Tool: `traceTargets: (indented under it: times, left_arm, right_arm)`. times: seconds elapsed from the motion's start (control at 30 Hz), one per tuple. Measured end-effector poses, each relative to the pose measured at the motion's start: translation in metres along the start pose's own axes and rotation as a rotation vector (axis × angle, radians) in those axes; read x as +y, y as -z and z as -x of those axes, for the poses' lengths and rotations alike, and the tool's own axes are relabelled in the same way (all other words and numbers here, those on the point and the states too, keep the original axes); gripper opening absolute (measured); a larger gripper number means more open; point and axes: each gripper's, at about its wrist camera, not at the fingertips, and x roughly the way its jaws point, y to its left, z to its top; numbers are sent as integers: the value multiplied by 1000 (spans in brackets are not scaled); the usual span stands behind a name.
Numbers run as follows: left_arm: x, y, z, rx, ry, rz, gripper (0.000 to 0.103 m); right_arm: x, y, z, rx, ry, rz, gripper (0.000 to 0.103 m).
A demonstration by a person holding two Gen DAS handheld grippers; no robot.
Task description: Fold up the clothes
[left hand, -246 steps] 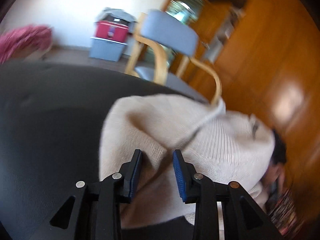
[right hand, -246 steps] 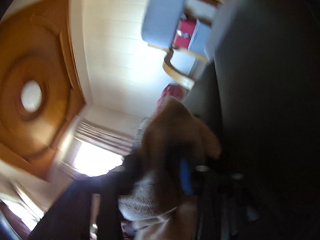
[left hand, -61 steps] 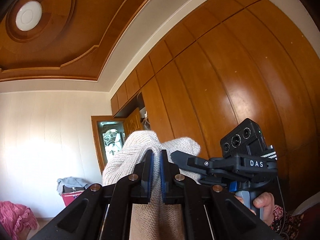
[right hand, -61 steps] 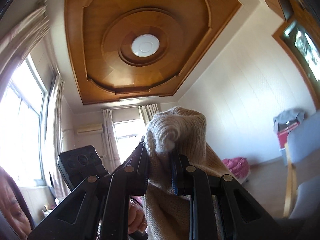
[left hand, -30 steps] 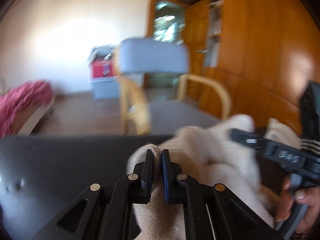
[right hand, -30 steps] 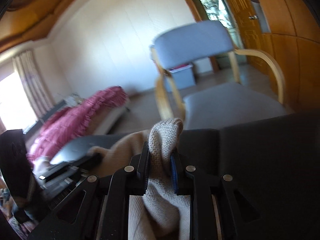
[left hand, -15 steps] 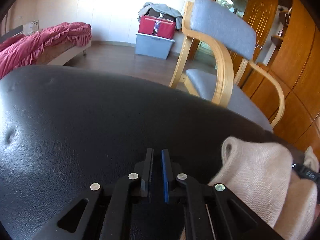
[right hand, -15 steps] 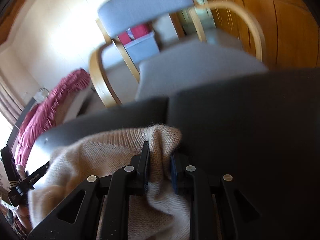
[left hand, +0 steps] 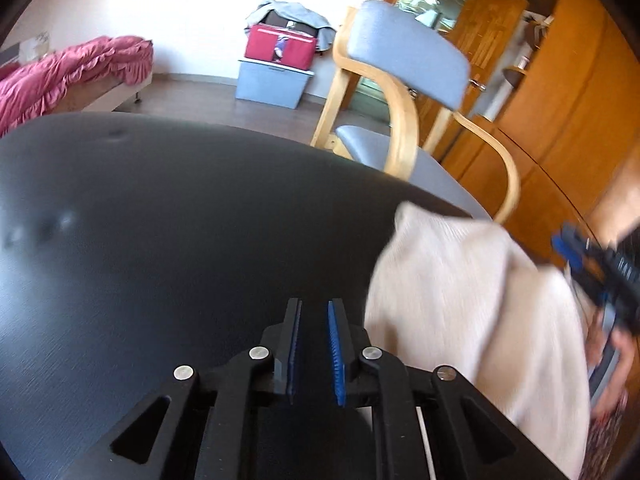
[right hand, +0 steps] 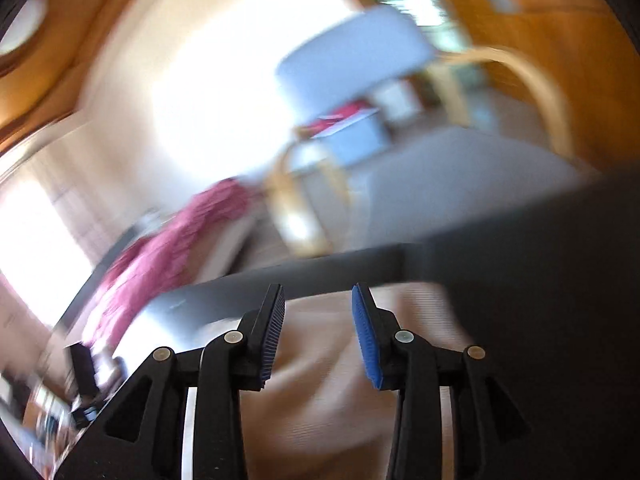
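Left wrist view: left gripper [left hand: 314, 312] and right gripper [right hand: 318, 300], jaws just parted, empty above ribbed beige knit sweater [left hand: 460, 300].

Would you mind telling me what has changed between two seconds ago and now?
Both grippers came down from holding the cream sweater up in the air and laid it on the black table. The left gripper has let go; its jaws have just been opening over bare tabletop. The right gripper has also just opened, the knit lying loose beneath it. The grey chair stayed put.
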Motion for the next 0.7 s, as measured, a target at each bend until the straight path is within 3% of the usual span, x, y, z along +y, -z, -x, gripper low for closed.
traceTargets:
  times: [0.1, 0.17, 0.2, 0.3, 0.37, 0.53, 0.7]
  left_arm:
    - [14, 25, 28, -4, -17, 16, 14]
    - [23, 41, 39, 6, -17, 47, 14]
    - [28, 50, 43, 12, -15, 64, 14]
    - [32, 65, 51, 37, 7, 90, 14]
    - [29, 72, 55, 38, 27, 83, 14]
    - [17, 79, 52, 48, 46, 74, 17]
    - [7, 78, 44, 52, 122, 110, 25]
  right_arm:
    - [56, 16, -16, 159, -182, 167, 49]
    - [89, 36, -26, 238, -169, 300, 50]
    - [102, 46, -32, 276, -147, 362, 50]
    - [110, 74, -60, 372, 73, 492, 50]
    - [88, 80, -78, 417, 177, 448, 47]
    - [59, 61, -69, 335, 253, 307, 47]
    - [38, 54, -56, 311, 138, 159, 49]
